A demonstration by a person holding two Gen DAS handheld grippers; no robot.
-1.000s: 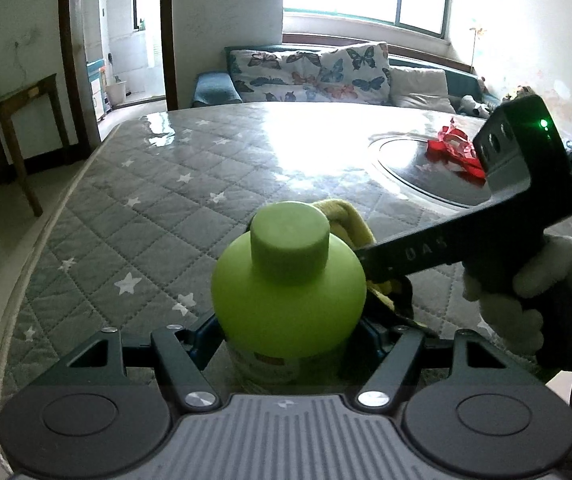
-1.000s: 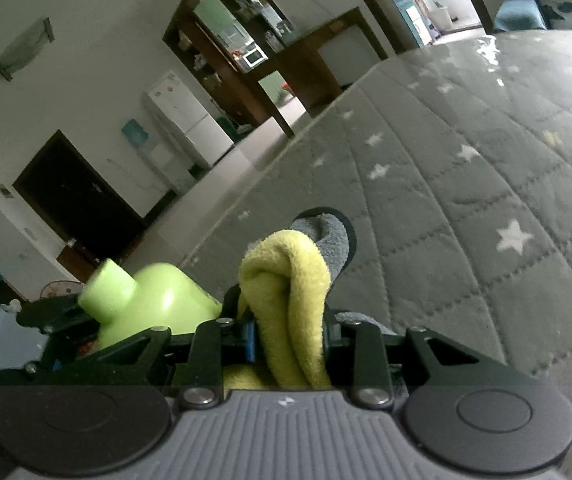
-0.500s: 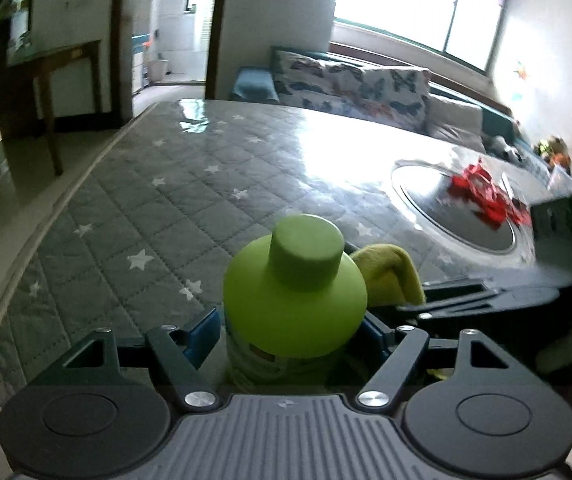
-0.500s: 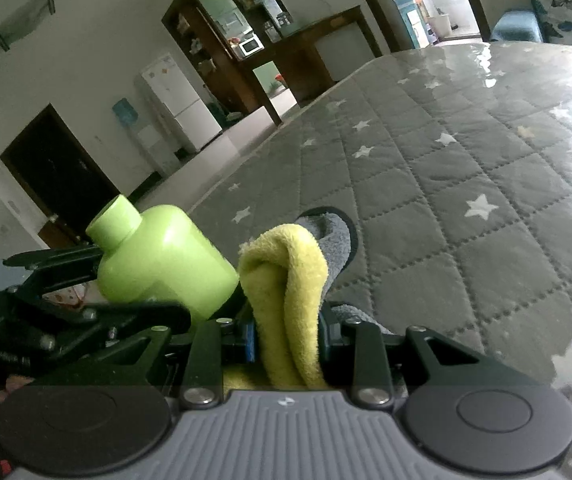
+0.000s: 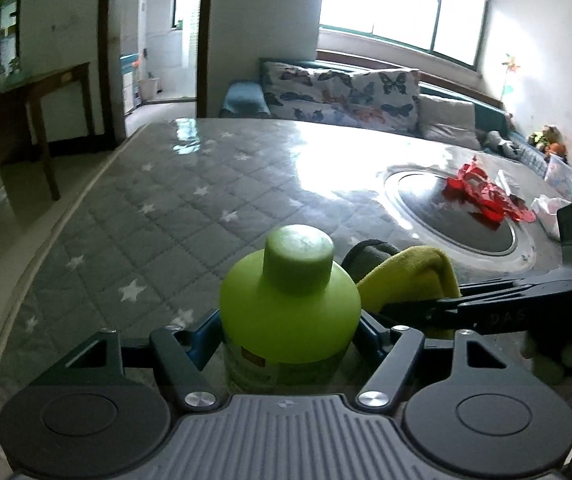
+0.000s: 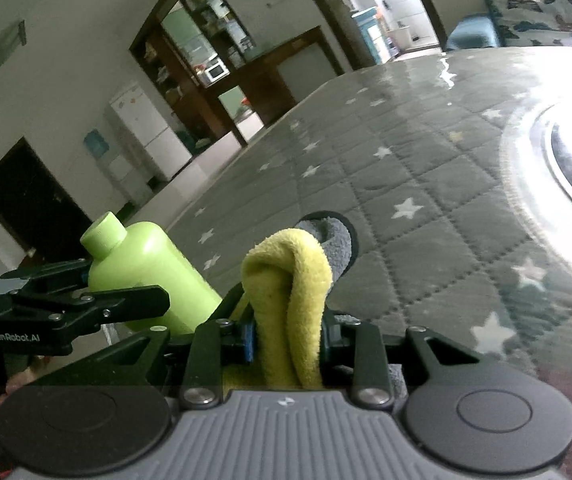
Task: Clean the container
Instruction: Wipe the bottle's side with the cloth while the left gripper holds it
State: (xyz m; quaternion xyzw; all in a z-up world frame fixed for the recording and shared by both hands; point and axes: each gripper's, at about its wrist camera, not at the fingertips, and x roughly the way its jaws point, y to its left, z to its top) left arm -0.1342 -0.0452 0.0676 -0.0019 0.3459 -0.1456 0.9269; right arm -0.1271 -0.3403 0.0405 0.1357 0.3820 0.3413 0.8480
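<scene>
Two claws are loaded: my left claw (image 5: pixel 286 344) pinches the green container (image 5: pixel 289 300) low centre of frame, and my right claw (image 6: pixel 286 340) pinches the yellow cloth (image 6: pixel 289 292) beside it. I'd rub firmly, gripping steady.

"GenRobot.AI" stands on the left gripper (image 6: pixel 86 280); "DAS" shows faintly on the right gripper (image 5: pixel 413 304).
</scene>
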